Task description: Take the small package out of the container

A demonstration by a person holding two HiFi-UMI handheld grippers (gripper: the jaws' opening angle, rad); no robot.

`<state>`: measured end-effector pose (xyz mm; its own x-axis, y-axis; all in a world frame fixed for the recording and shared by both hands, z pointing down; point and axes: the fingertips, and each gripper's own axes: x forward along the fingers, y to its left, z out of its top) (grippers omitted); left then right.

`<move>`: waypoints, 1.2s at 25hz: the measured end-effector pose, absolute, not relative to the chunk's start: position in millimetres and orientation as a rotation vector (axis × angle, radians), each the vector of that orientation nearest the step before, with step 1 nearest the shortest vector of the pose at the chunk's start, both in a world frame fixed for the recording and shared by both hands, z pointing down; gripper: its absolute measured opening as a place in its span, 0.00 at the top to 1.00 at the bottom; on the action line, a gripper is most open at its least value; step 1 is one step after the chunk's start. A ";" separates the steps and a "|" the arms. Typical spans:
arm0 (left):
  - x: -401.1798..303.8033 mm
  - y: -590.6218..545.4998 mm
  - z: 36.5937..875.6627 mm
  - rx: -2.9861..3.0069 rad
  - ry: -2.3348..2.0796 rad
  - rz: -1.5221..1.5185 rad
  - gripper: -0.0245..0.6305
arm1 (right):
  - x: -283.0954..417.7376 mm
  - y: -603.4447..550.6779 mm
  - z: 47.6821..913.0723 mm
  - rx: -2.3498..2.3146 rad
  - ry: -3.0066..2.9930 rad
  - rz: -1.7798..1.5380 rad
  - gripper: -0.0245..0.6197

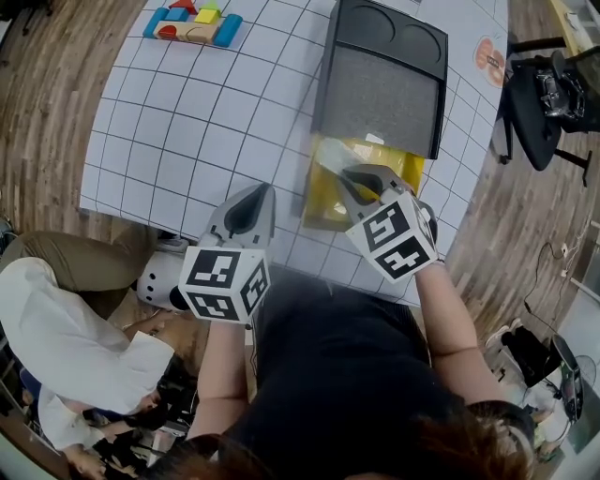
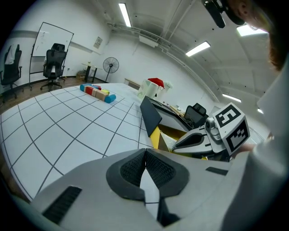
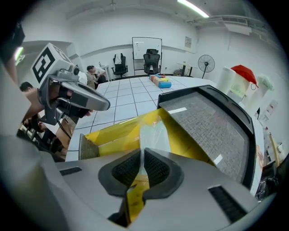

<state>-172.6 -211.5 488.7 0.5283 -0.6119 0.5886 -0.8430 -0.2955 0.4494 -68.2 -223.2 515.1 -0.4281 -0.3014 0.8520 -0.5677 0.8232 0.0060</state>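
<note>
1. Two grippers are showing. You are clamping the right gripper (image 3: 142,158) on the small package (image 3: 153,133), a clear plastic bag. Its near end is sitting pinched between the ribbed pads (image 3: 156,169).
2. Beyond the pads, the package is running forward into the yellow container (image 3: 106,135). It is still lying inside the box, not lifted clear of it.
3. In the head view, the right gripper (image 1: 345,176) is reaching over the container's (image 1: 319,214) near end. The package (image 1: 330,159) is showing there as a pale glint.
4. The container's dark lid (image 1: 380,94) is standing swung open on the far side. Its grey inner face (image 3: 212,131) is tilting up to the right of your right jaws.
5. You are keeping the left gripper (image 2: 145,155) clenched on nothing. Its pad tips are touching and only white table is showing through the gap below them.
6. The left gripper (image 1: 263,189) is hovering over the gridded table (image 1: 187,131), just beside the container's left side and apart from it.
7. Farther out, coloured toy blocks (image 1: 192,23) are lying at the table's far end, well apart from both grippers.
8. A person in white (image 1: 56,337) is sitting beside the table on your left.
9. A standing fan (image 2: 109,65) is showing against the back wall.
</note>
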 end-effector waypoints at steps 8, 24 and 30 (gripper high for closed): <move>-165.3 -207.6 474.2 2.052 -1.190 0.397 0.92 | -61.6 -216.8 499.1 0.651 -2.059 0.270 0.93; -131.0 -167.9 408.5 2.140 -1.302 0.356 0.92 | -32.4 -176.4 435.1 0.704 -2.219 0.210 0.93; -120.1 -154.9 390.6 2.164 -1.330 0.347 0.92 | -16.3 -161.2 418.1 0.741 -2.247 0.198 0.93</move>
<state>-120.1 -154.9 390.6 0.4715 -0.7309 0.4934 -0.8788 -0.3427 0.3321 -16.3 -161.2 418.1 -0.5522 -0.4501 0.7018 -0.5659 0.8205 0.0809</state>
